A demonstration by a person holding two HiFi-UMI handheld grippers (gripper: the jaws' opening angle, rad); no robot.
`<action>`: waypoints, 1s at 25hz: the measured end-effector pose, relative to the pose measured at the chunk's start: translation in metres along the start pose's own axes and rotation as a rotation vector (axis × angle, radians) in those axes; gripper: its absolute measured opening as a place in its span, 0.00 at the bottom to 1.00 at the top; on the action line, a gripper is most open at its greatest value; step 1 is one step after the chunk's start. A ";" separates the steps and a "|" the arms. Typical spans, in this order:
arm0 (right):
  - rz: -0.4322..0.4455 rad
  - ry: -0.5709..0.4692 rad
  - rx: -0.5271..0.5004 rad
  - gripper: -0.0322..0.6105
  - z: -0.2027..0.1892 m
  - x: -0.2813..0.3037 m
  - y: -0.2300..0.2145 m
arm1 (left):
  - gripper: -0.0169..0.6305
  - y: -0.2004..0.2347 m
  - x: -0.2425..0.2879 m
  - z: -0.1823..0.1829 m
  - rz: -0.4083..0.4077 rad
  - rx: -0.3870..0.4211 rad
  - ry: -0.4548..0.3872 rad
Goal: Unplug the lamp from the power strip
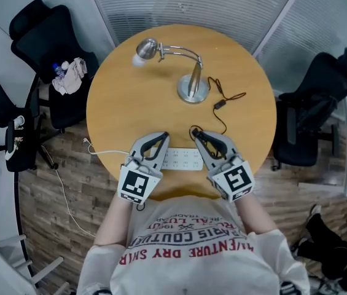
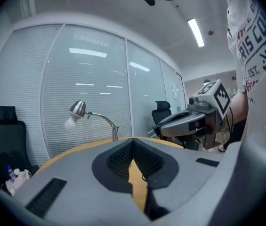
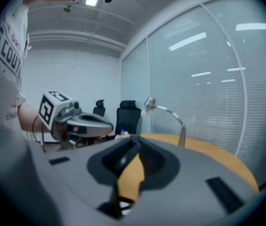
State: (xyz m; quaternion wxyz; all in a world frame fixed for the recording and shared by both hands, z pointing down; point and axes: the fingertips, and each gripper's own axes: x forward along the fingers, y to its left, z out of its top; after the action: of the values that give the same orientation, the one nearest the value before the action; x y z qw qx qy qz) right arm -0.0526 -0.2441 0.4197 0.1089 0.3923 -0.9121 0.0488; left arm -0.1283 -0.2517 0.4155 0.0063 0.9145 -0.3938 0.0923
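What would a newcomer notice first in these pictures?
The round wooden table fills the middle, with a silver lamp standing at its far side. At the near edge, a white power strip lies between the left tongs and the right tongs, which seem to pinch the lamp's black cord.

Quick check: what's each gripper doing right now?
Left gripper: closed, nothing between the jaws.
Right gripper: closed on a black plug, apparently the lamp's.

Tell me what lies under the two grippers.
The white power strip runs under both, only its middle showing. Its ends, and anything plugged in there, are covered.
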 end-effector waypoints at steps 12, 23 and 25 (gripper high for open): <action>-0.046 -0.162 0.035 0.16 0.031 -0.017 -0.003 | 0.07 0.018 -0.023 0.025 0.042 -0.208 -0.144; -0.026 -0.159 0.027 0.16 0.029 -0.015 0.000 | 0.07 0.010 -0.019 0.032 0.024 -0.175 -0.149; -0.022 -0.160 0.023 0.16 0.029 -0.014 0.001 | 0.07 0.010 -0.018 0.034 0.020 -0.171 -0.158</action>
State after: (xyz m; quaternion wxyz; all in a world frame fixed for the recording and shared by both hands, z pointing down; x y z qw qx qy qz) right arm -0.0487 -0.2387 0.3883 0.0316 0.4063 -0.9128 0.0265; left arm -0.1420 -0.2482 0.3783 0.0526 0.9111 -0.4086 -0.0138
